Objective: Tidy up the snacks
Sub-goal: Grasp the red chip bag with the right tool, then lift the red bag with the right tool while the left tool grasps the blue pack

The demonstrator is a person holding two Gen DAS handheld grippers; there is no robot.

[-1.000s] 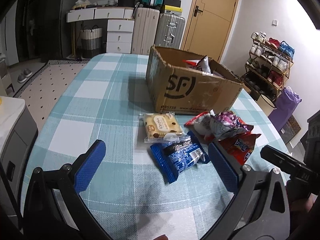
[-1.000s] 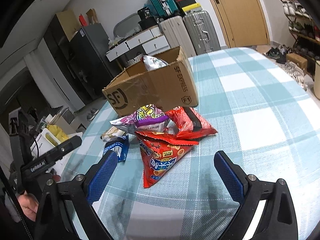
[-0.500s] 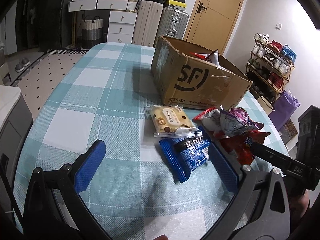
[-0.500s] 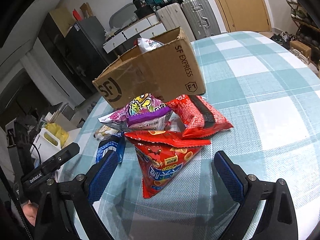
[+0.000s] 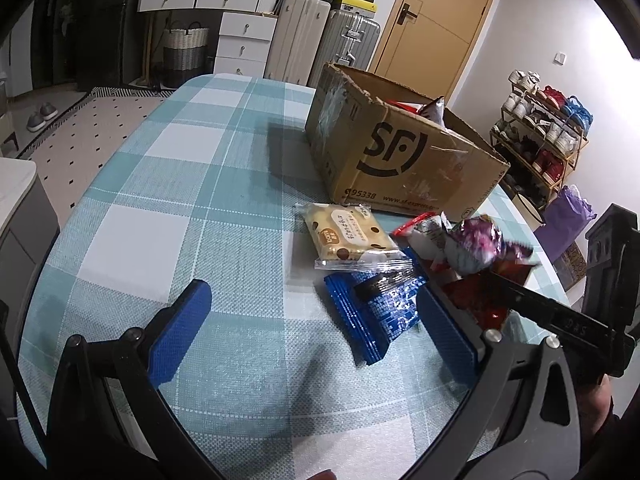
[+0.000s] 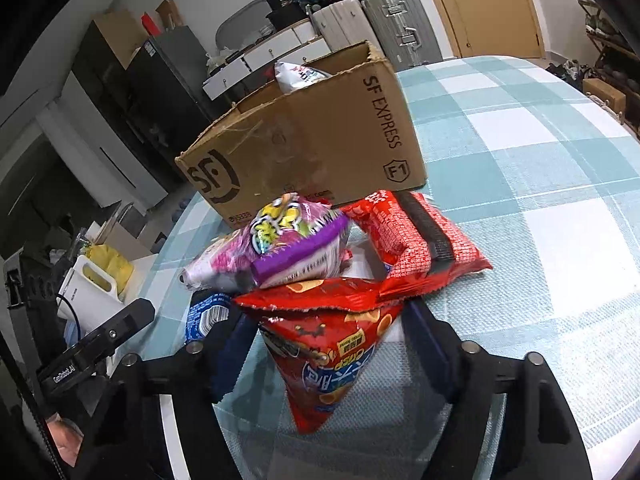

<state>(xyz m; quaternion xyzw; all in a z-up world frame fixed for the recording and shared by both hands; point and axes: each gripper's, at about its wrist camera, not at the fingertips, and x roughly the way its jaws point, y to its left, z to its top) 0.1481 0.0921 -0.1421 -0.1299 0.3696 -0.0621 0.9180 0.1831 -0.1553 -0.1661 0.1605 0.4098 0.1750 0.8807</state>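
An open SF cardboard box (image 5: 404,160) with snack bags in it stands on the checked table (image 5: 168,184). In front of it lie a biscuit pack (image 5: 344,236), a blue cookie pack (image 5: 376,312), a purple bag (image 6: 280,240) and a red-black bag (image 6: 412,244). My right gripper (image 6: 328,344) has its blue fingers closing around the red triangular chip bag (image 6: 328,352). My left gripper (image 5: 316,332) is open and empty just above the table, with the blue pack near its right finger.
Suitcases (image 5: 320,44) and white drawers (image 5: 236,36) stand behind the table. A shoe rack (image 5: 540,132) is at the right. A white jug (image 6: 92,292) and clutter lie beyond the table's left edge in the right wrist view.
My right gripper moved forward onto the red triangular chip bag and its fingers narrowed around it. My left gripper drifted closer to the snacks and stayed open.
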